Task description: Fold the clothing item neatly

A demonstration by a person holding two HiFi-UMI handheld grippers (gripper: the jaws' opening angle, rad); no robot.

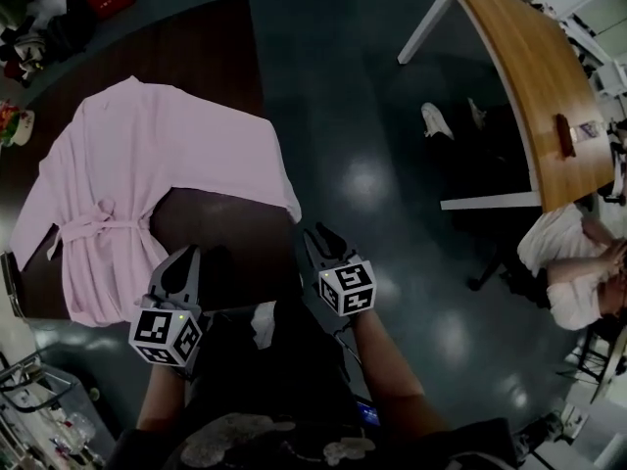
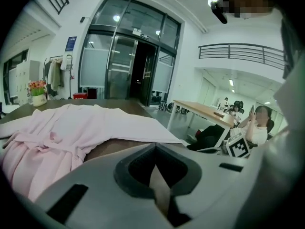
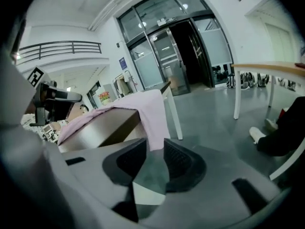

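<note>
A: Where is the pink robe [image 1: 147, 155]?
B: It lies spread on the dark table [image 1: 220, 57] with its belt [image 1: 93, 225] tied. One sleeve [image 1: 284, 189] hangs over the table's near corner.
A: Grippers?
B: At the table's near edge. The left gripper [image 1: 182, 259] is closed and empty; the right gripper [image 1: 323, 235] is slightly parted and empty.
A: Handling?
B: Probably soft, light and limp, so it will sag. Pinch it at the cuff and shoulder.

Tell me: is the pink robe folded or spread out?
Spread out: the pink robe lies flat on the dark table, sleeves extended, belt tied.
</note>
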